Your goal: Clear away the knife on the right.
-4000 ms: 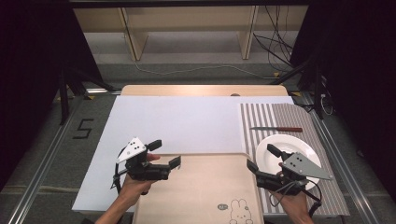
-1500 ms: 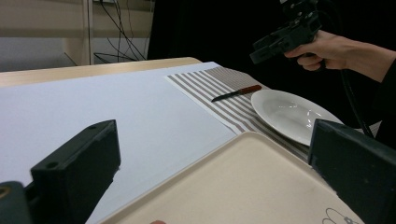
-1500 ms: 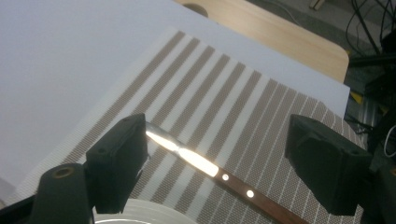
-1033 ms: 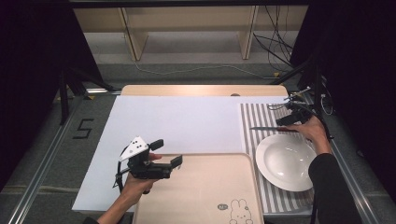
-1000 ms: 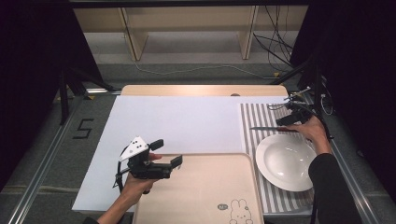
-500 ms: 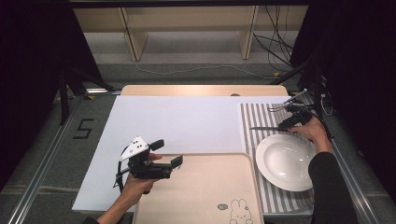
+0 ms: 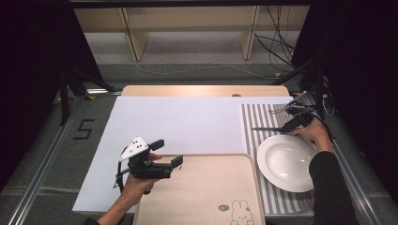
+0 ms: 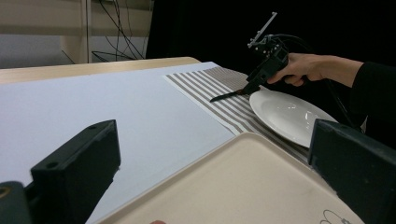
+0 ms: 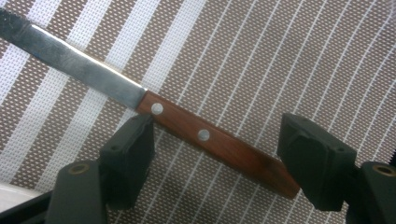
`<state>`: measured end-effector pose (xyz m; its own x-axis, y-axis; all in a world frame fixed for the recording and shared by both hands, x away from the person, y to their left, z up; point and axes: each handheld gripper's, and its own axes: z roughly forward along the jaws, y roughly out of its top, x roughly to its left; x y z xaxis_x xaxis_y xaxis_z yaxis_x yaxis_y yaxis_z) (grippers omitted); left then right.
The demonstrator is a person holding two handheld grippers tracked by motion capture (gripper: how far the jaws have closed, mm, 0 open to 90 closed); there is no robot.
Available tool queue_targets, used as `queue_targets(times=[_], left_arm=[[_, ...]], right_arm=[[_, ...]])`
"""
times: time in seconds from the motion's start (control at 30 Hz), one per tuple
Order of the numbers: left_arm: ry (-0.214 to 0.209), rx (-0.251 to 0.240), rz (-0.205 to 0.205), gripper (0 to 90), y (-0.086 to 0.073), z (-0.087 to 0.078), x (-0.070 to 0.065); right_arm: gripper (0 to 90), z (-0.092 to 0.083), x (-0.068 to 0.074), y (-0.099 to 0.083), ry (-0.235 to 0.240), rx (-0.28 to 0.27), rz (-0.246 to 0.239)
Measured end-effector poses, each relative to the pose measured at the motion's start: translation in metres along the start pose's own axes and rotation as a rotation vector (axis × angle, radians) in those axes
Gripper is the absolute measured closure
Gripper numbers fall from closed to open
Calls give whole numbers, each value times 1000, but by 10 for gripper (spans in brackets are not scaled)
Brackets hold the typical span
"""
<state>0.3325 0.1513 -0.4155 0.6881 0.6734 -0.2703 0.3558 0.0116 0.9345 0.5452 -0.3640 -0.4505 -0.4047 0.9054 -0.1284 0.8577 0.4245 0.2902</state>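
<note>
Looking down from the high view, the right gripper (image 7: 285, 127) is hanging over the knife (image 7: 265, 128) on the striped mat (image 7: 251, 140), just behind the white plate (image 7: 287, 162), while the left gripper (image 7: 168, 155) is waiting with jaws apart and nothing in them over the corner of the beige tray (image 7: 197, 197). Seen from the left gripper view, the knife (image 8: 225, 96) is lying flat with its tip pointing away from the plate (image 8: 292, 116), whose rim is crowding the handle end (a low approach risks knocking it). In the right gripper view, the jaws have just been closing and are straddling the wooden handle (image 9: 219, 142) without pressing it; since it is lying slantwise between them, a squeeze is likely to twist the knife (image 9: 93, 74) or let it slip.
</note>
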Motion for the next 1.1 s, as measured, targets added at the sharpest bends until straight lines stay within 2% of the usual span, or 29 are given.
queue_targets(times=[0.13, 0.2, 0.27, 0.3, 0.43, 0.53, 0.83, 0.9, 1.0, 1.07, 1.1], left_arm=[[0, -1, -2, 22, 0, 0, 0], [0, 1, -1, 22, 0, 0, 0], [0, 1, -1, 22, 0, 0, 0], [0, 1, 0, 22, 0, 0, 0], [-1, 1, 0, 22, 0, 0, 0], [-1, 1, -1, 22, 0, 0, 0], [-1, 1, 0, 22, 0, -1, 1], [-1, 2, 1, 22, 0, -1, 1], [0, 1, 0, 22, 0, 0, 1], [-1, 0, 1, 23, 0, 0, 0], [-3, -1, 1, 23, 0, -1, 0]], right_arm=[[300, 2, 1, 1, 11, 18, -7], [314, 1, 2, 2, 20, 30, 9], [329, 1, 1, 2, 17, 30, -11], [338, 2, 3, 3, 16, 58, -14], [367, 4, 3, 3, 20, 77, -13], [444, 3, 5, 4, 33, 82, -9], [579, 2, 4, 6, 84, 106, 4], [629, 2, 5, 7, 99, 112, 23], [657, 1, 5, 8, 104, 127, 25], [686, 1, 5, 8, 105, 135, 8], [760, 1, 7, 9, 106, 144, 1]])
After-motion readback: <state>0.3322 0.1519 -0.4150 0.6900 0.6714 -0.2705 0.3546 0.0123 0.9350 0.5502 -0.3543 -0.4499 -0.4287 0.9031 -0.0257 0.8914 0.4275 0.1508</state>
